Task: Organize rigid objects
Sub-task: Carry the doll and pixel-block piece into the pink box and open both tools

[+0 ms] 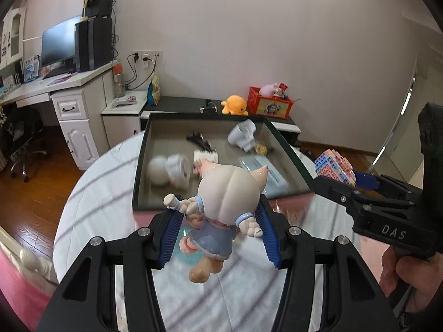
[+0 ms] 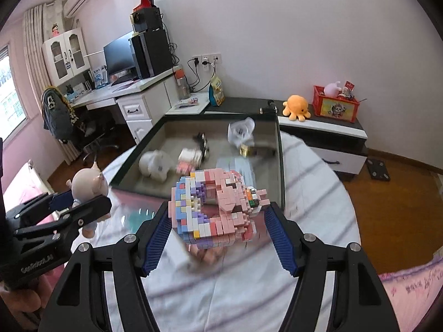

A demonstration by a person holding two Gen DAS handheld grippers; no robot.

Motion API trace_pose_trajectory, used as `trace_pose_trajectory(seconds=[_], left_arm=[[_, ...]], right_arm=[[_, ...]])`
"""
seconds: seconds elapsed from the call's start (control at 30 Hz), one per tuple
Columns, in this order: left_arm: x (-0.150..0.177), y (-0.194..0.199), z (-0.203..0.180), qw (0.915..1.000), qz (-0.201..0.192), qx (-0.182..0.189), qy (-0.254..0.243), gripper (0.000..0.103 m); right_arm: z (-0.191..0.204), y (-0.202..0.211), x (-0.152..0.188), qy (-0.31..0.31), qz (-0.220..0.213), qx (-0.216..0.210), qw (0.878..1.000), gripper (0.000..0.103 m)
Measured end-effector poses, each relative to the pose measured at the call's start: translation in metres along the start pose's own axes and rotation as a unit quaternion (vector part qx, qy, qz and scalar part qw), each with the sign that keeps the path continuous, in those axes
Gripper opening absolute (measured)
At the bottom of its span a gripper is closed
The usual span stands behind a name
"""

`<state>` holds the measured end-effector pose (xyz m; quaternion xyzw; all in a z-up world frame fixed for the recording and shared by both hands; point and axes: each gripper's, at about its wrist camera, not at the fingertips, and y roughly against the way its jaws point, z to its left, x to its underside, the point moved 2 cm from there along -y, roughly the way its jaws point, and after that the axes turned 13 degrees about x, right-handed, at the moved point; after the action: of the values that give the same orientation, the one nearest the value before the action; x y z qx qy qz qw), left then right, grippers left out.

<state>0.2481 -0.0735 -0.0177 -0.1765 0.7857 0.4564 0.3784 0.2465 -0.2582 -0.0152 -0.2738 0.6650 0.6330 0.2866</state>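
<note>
While each hand-held gripper (image 1: pixel 218 229) (image 2: pixel 218 235) grips a toy, striped bedcover (image 1: pixel 221 298), white desk (image 1: pixel 55 85), wooden floor (image 1: pixel 33 188).

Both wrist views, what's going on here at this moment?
A person is tidying toys, one claw in each hand. The left claw is shut on a doll with a big pale head and blue dress. The right claw is shut on a pink brick figure. Both are held up over the white bed cover, just short of the dark open box, which already holds several blurred small items.
</note>
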Motion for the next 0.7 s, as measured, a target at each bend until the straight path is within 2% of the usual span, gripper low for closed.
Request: trace_pose_trajectory(seconds=[0.13, 0.23, 0.37, 0.53, 0.6, 0.7], left_arm=[[-0.029, -0.029, 0.017, 1.0000, 0.001, -0.004, 0.004, 0.053], [-0.039, -0.049, 0.029, 0.9999, 0.011, -0.006, 0.009, 0.053], [-0.034, -0.073, 0.043, 0.9992, 0.034, -0.009, 0.019, 0.053], [-0.021, -0.089, 0.054, 0.9980, 0.054, -0.015, 0.027, 0.050], [-0.021, -0.090, 0.057, 0.9979, 0.055, -0.021, 0.025, 0.054], [-0.023, -0.083, 0.059, 0.9984, 0.041, -0.031, 0.021, 0.068]], right_arm=[[0.007, -0.035, -0.030, 0.010, 0.011, -0.011, 1.000, 0.069], [0.016, -0.061, -0.038, 0.025, 0.026, -0.012, 0.999, 0.069], [0.029, -0.096, -0.032, 0.041, 0.053, -0.016, 0.998, 0.069], [0.042, -0.116, -0.023, 0.068, 0.072, -0.017, 0.995, 0.069], [0.048, -0.119, -0.019, 0.085, 0.074, -0.009, 0.994, 0.069], [0.049, -0.120, -0.016, 0.089, 0.073, -0.009, 0.993, 0.070]])
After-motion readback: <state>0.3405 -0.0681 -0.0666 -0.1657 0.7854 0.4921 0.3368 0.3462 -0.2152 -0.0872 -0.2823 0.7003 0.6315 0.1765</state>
